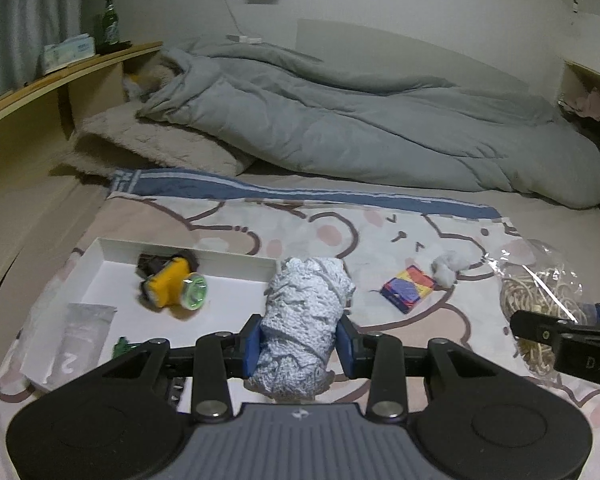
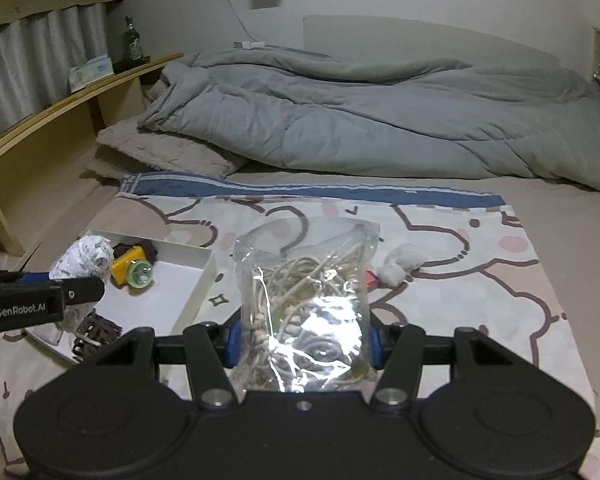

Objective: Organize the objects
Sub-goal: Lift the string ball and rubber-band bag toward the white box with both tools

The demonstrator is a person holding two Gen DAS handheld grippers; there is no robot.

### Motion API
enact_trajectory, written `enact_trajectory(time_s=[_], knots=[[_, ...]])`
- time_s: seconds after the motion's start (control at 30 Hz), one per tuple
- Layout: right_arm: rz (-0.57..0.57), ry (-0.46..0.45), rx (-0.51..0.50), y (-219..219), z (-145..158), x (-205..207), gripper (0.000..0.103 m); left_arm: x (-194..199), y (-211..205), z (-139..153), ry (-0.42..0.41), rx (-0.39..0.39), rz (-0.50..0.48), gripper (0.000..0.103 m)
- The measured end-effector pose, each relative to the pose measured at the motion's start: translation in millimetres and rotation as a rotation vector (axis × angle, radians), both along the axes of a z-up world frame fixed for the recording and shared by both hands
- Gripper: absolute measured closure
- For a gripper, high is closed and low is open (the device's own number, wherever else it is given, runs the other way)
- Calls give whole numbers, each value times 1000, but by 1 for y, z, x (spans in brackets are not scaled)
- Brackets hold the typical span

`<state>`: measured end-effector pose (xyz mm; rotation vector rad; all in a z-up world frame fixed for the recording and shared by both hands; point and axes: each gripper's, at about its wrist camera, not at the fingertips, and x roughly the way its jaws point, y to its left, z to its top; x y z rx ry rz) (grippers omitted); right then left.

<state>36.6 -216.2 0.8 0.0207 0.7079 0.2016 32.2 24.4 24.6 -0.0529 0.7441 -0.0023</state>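
White cord wound into a bundle (image 1: 300, 320) is gripped between the pads of the left claw (image 1: 300, 340) beside the white tray (image 1: 112, 276) on the bed, while a clear bag of beige cord (image 2: 306, 304) is clamped in the right claw (image 2: 304, 344) above the patterned sheet (image 2: 480, 280).

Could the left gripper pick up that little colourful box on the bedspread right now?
Probably not yet: the left gripper is already clamped on a white rope bundle. The colourful box lies uncovered on the bedspread, so the way looks free once the bundle is set down.
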Motion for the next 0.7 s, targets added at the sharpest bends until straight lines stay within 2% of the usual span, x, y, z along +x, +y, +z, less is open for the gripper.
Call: enact_trajectory(time_s=[0.3,0.53,0.7], knots=[[9,9,24,42,-8,3,46,-4,60,-1,4,1,44,63],[97,9,28,83,-18,25,46,6,108,1,9,14,111,63],[173,7,7,111,-27,53,46,23,141,-15,29,-40,185,63]])
